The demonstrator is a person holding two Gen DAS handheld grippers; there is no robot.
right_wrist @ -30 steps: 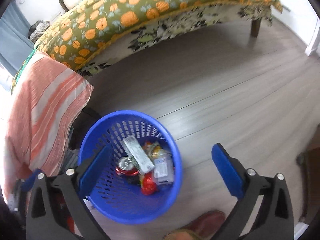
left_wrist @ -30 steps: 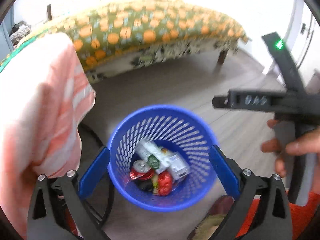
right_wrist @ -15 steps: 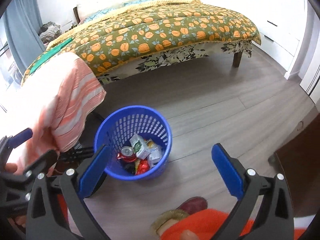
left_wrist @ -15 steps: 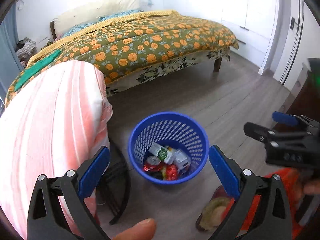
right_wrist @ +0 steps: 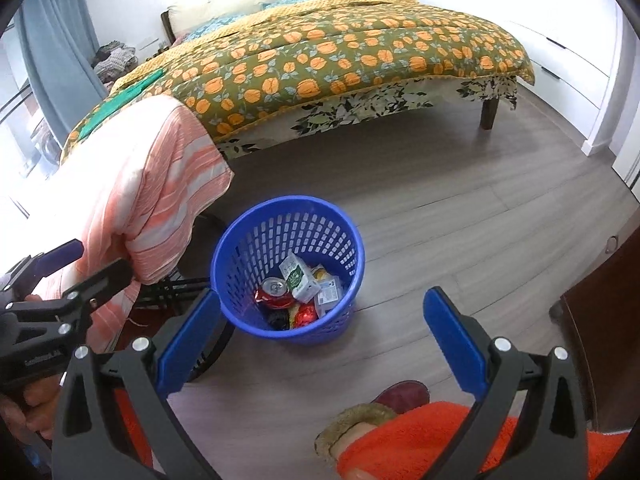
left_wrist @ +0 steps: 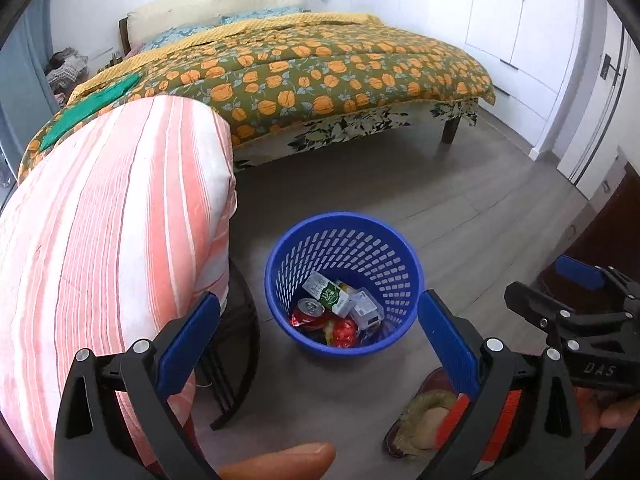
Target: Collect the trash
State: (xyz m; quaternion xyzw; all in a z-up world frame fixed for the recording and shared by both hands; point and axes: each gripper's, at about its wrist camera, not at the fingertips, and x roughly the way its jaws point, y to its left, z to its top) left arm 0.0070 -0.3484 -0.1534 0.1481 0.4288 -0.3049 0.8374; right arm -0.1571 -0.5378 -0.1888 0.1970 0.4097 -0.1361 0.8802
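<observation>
Bedroom floor, seen along both of my tools, with the collecting stage apparently near its end. At far left, a pink-and-white striped cloth (left_wrist: 112, 240) hangs over a dark-framed stand, just beside the bin. My left tool (left_wrist: 316, 344) is held above the floor with its blue pads spread wide and nothing between them. Centre: a blue plastic bin (left_wrist: 344, 224) with a perforated wall stands upright on the grey wood floor (right_wrist: 460, 208), in front of the bed (right_wrist: 340, 52) and apart from it. Its contents lie at the bottom, well below the rim: a red drink can (left_wrist: 310, 308), top end up; a white carton with green print (left_wrist: 326, 294), lying tilted across the can's right side; a small clear plastic box (left_wrist: 366, 312) touching the carton; and a red crumpled wrapper (left_wrist: 344, 328) nearest to me. A dark item shows under these in the right view, too small to identify. At right, my right tool (right_wrist: 320, 344) is likewise wide open and empty.

Judged from these views, the trash is already in the bin, and no loose piece shows on the floor around it. Whether more lies elsewhere in the room cannot be told. My slippered foot (left_wrist: 420, 420) stands near the bin's right side.
</observation>
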